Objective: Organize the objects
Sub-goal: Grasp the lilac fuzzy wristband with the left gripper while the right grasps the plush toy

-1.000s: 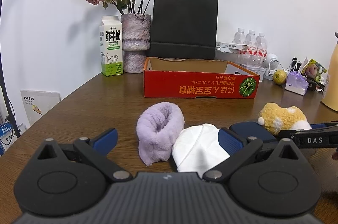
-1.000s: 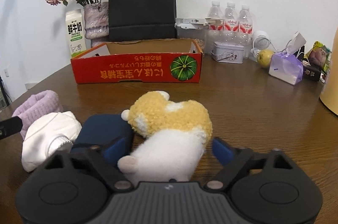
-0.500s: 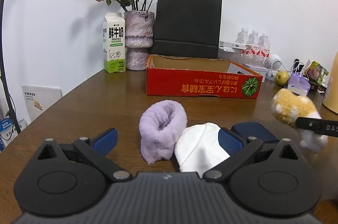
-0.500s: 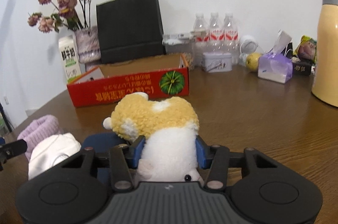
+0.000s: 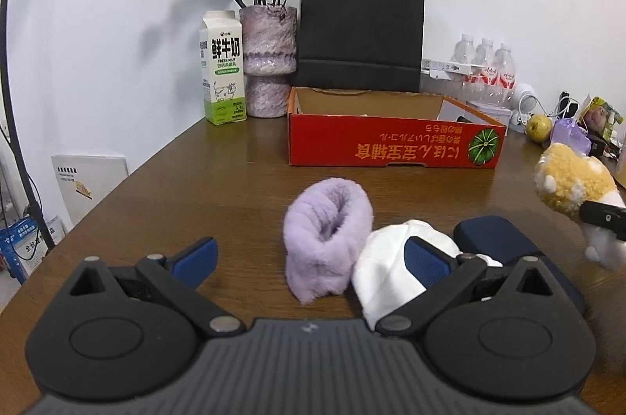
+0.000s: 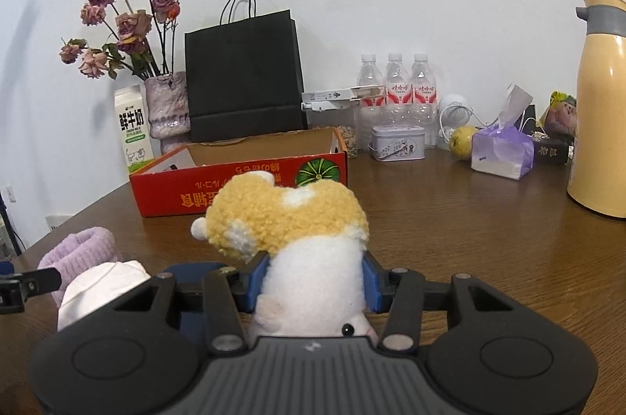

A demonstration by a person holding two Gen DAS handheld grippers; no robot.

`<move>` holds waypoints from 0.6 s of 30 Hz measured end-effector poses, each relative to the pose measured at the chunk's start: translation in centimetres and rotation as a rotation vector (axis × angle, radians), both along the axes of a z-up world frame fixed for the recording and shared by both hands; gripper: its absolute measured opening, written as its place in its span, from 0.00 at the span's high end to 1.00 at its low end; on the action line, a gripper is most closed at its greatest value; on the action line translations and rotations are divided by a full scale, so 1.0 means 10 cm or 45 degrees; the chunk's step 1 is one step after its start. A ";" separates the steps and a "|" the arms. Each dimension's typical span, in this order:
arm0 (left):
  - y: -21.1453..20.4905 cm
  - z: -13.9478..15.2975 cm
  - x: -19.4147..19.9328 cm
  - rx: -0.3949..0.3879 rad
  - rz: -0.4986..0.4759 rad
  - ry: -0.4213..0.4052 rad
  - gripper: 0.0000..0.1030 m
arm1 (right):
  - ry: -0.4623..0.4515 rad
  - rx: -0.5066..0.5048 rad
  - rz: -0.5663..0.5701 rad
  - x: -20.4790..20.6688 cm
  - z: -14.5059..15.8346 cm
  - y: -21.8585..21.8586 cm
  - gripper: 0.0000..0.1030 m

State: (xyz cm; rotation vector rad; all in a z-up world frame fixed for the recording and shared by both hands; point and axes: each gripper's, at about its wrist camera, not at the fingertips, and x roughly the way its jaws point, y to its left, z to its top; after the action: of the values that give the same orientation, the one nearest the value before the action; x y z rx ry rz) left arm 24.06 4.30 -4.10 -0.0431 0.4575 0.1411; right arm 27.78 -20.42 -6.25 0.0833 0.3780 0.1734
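My right gripper is shut on a yellow-and-white plush toy, its blue pads pressing the white body, and holds it above the table. The left wrist view shows the same toy raised at the far right. My left gripper stands open and low over the table, nothing between its fingers. Just ahead of it lie a fluffy purple roll, a white cloth bundle and a navy blue item. Farther back on the table is an open red cardboard box.
Behind the box stand a milk carton, a vase of dried roses and a black paper bag. Water bottles, a tin, a tissue pack and a yellow thermos line the right side.
My right gripper closed on the plush toy and lifted it off the navy item; from the left wrist it moved right and up. My left gripper stayed put.
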 end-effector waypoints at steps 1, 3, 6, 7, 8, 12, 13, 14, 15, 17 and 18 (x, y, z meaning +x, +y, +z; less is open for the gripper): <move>0.03 0.01 0.04 0.003 -0.009 0.015 0.00 | 0.001 0.002 0.000 0.00 0.00 0.00 0.54; 0.07 0.02 0.11 0.011 -0.032 0.041 0.00 | 0.002 0.005 -0.003 0.01 0.00 0.00 0.54; 0.16 0.02 0.28 -0.013 -0.050 0.096 0.00 | 0.007 0.004 -0.005 0.01 0.00 0.00 0.54; 0.19 0.02 0.33 -0.028 -0.051 0.109 0.00 | 0.008 0.003 -0.005 0.01 -0.01 0.00 0.54; 0.22 0.01 0.39 -0.044 -0.049 0.123 0.00 | 0.009 0.002 -0.005 0.01 -0.01 0.00 0.54; 0.28 -0.02 0.57 -0.099 -0.041 0.152 0.00 | 0.013 -0.005 -0.001 0.02 -0.01 0.01 0.54; 0.28 -0.03 0.62 -0.099 -0.034 0.155 0.00 | 0.014 -0.009 0.000 0.02 -0.01 0.01 0.54; 0.28 -0.05 0.65 -0.100 -0.027 0.159 0.00 | 0.015 -0.011 0.000 0.02 -0.01 0.01 0.54; 0.28 -0.06 0.68 -0.102 -0.019 0.165 0.00 | 0.015 -0.013 0.001 0.02 -0.01 0.01 0.54; 0.29 -0.10 0.73 -0.110 -0.012 0.173 0.00 | 0.015 -0.017 0.003 0.02 -0.01 0.01 0.54; 0.30 -0.12 0.74 -0.116 -0.009 0.175 0.00 | 0.014 -0.019 0.005 0.02 -0.01 0.02 0.54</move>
State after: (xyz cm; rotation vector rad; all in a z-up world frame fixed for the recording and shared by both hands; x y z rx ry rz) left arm 31.48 7.33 -5.26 -0.1217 0.6011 0.1162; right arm 27.98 -20.22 -6.34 0.0686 0.3904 0.1738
